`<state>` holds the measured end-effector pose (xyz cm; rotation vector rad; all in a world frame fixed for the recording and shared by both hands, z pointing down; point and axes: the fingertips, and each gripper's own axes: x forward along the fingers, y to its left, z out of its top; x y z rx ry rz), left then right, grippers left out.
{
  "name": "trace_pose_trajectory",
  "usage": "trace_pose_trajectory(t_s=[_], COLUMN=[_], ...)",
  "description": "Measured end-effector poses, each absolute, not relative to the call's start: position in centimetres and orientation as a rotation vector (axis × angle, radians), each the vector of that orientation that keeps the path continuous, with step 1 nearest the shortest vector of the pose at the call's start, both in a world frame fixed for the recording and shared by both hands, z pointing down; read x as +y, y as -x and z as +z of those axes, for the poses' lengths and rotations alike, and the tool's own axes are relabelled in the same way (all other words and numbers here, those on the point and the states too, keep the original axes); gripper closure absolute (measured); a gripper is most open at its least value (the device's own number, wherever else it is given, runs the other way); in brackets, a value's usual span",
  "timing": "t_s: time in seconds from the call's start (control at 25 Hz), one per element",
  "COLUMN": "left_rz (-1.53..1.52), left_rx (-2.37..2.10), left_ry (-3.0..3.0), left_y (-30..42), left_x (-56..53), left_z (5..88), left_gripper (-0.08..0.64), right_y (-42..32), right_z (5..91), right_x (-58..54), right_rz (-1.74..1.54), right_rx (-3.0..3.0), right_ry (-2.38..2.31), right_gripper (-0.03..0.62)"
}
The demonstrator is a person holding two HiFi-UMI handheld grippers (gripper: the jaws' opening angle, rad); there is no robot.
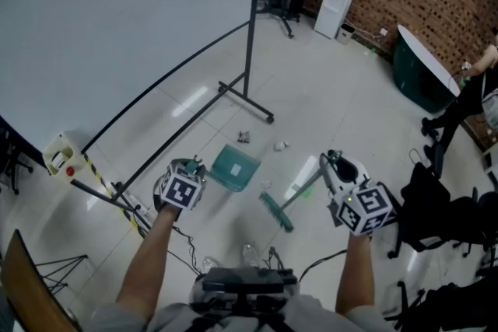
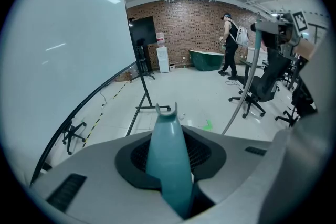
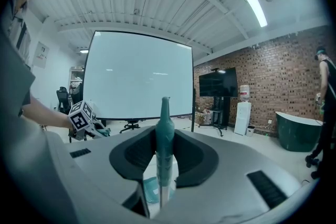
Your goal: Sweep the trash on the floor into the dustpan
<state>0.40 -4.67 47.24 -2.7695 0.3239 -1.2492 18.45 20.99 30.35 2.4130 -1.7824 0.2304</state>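
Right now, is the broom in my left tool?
No, the left tool grips the dustpan's handle; the right tool holds the broom.

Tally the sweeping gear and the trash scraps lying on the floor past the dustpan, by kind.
dustpan: 1
broom: 1
trash scraps: 2
total: 4
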Motion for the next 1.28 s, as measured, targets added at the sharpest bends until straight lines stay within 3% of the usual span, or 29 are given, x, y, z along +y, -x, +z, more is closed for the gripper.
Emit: trace_pose_trajectory(t_s=[0.72, 1.28], left_rz=[-1.434, -1.629], left_rx=[0.292, 0.192], left_ry=[2.693, 2.593], left_y=[-2.3, -3.3], left_x=[-2.0, -6.8], left_z=[52.6, 59.4], left_gripper=[0.468, 0.468], right_y=[-23.9, -29.4], right_z=[36.4, 39.2], right_x=[21.7, 17.4], right_rz=[0.380, 0.463], right_rx=[-1.829, -1.733], right_ry=[-2.357, -2.377], right_gripper=[0.494, 0.494])
